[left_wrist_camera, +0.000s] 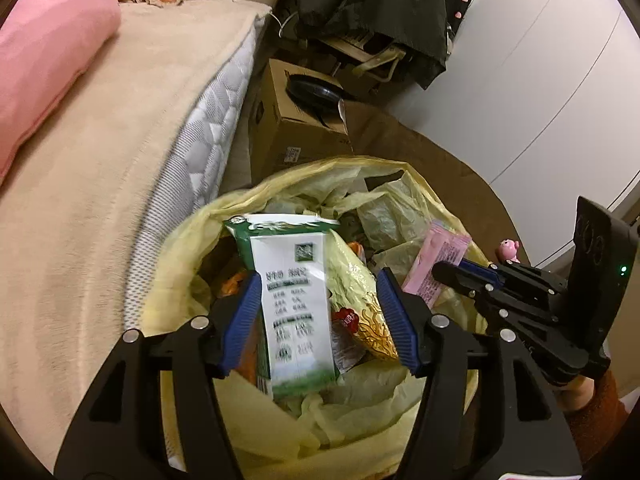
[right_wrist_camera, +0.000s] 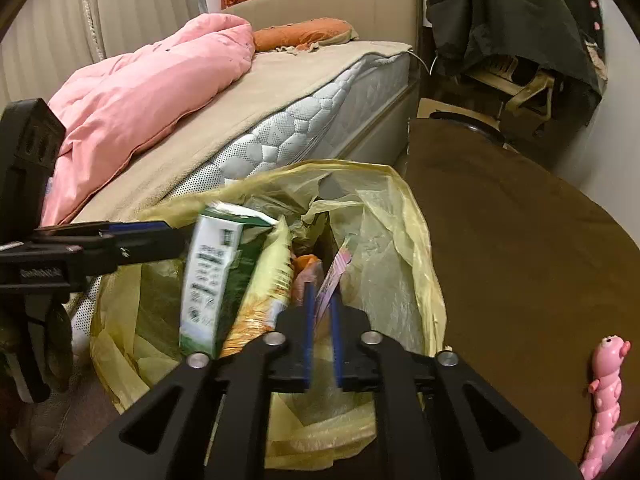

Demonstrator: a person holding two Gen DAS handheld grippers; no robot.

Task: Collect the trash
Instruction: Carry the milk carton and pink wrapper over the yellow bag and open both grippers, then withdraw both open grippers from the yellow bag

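Note:
A yellow trash bag (left_wrist_camera: 280, 176) (right_wrist_camera: 400, 208) stands open beside the bed, with wrappers inside. A green-and-white milk carton (left_wrist_camera: 296, 304) (right_wrist_camera: 208, 280) is upright in the bag's mouth, slightly blurred. It sits between the wide-set jaws of my left gripper (left_wrist_camera: 318, 280) (right_wrist_camera: 176, 236), and the right pad is clear of it. A yellow snack packet (left_wrist_camera: 360, 292) (right_wrist_camera: 268, 280) leans next to the carton. My right gripper (right_wrist_camera: 322, 296) (left_wrist_camera: 444, 274) hangs over the bag's right side. Its pads are a narrow gap apart, and a thin pink wrapper (right_wrist_camera: 338, 268) (left_wrist_camera: 436, 260) stands loosely at their tips.
A mattress (left_wrist_camera: 208, 132) (right_wrist_camera: 304, 120) with a pink quilt (right_wrist_camera: 152, 92) borders the bag on the left. A cardboard box (left_wrist_camera: 296, 120) sits behind the bag. A round brown table (right_wrist_camera: 520, 220) lies to the right, with a pink toy (right_wrist_camera: 604, 392) (left_wrist_camera: 509, 249) on it. Dark clothing (left_wrist_camera: 372, 12) hangs at the back.

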